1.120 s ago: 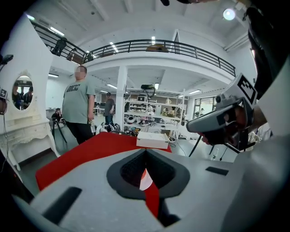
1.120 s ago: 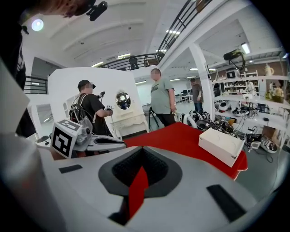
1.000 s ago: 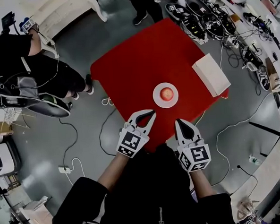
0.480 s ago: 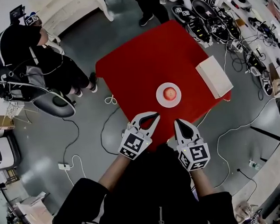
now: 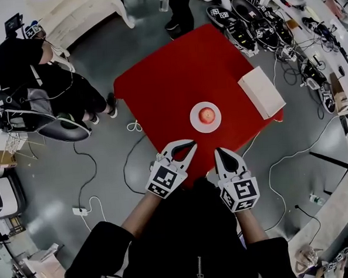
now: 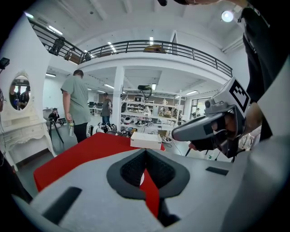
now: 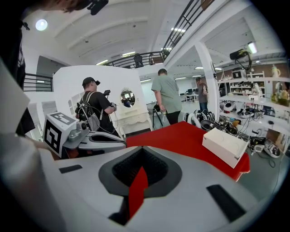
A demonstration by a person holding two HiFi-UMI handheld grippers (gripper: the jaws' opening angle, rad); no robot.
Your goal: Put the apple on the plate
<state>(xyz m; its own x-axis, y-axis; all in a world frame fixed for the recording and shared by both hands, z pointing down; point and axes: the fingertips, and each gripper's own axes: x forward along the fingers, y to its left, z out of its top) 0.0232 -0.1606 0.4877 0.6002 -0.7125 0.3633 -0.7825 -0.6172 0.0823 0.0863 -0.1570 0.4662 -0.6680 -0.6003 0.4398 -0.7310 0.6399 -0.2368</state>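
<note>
Apple point(image 5: 206, 115) sits on the plate point(image 5: 194, 122) mid-counter point(image 5: 170, 77), so the task looks done; I judge nothing more is needed. Left tongs point(image 5: 189, 145) and right tongs point(image 5: 220, 153), both clenched and empty, hover on the person's side of the plate. Only the head view shows the apple; the gripper views give the box point(image 7: 225, 146) beyond the plate.

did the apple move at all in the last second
No. The apple still sits centred on the white plate, lying the same way from the white box on the red table.
</note>
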